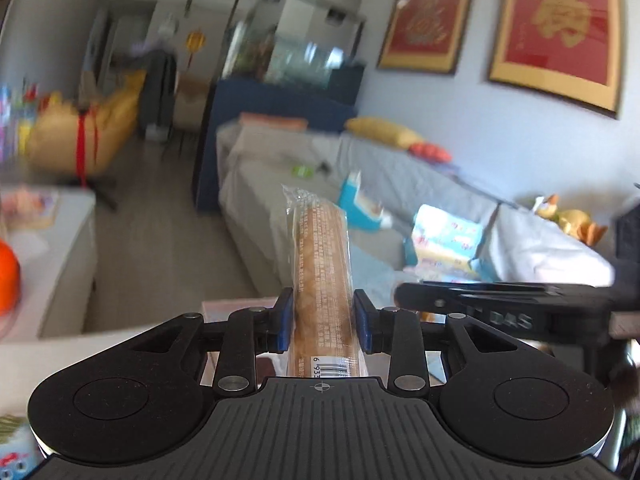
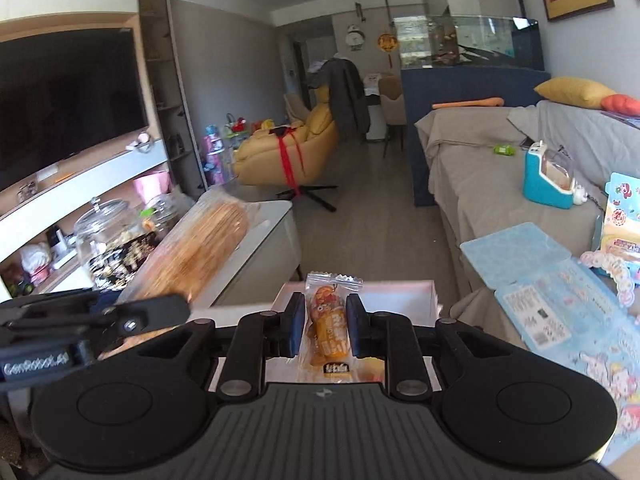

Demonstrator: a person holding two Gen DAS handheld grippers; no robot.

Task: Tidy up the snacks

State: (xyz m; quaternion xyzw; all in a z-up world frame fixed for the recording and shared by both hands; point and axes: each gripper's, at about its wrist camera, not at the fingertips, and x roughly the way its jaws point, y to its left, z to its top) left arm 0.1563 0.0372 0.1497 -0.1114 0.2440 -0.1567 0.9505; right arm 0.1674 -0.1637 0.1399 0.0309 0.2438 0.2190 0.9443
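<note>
I am holding a long wrapped pastry (image 1: pixel 320 280) clamped in my left gripper (image 1: pixel 323 326); my right gripper (image 2: pixel 322 330) is pinching an orange snack packet (image 2: pixel 329 330), both raised above the white box (image 2: pixel 396 300).

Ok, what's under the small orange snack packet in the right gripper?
The small orange snack packet, clamped by the right gripper, hangs over a pale open box. Gripper and packet cover the box's contents.

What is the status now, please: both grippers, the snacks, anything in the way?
Left gripper shut on long bread pack. Right gripper shut on small orange snack pack. Both packs lifted, white box beneath. Nothing blocking.
</note>
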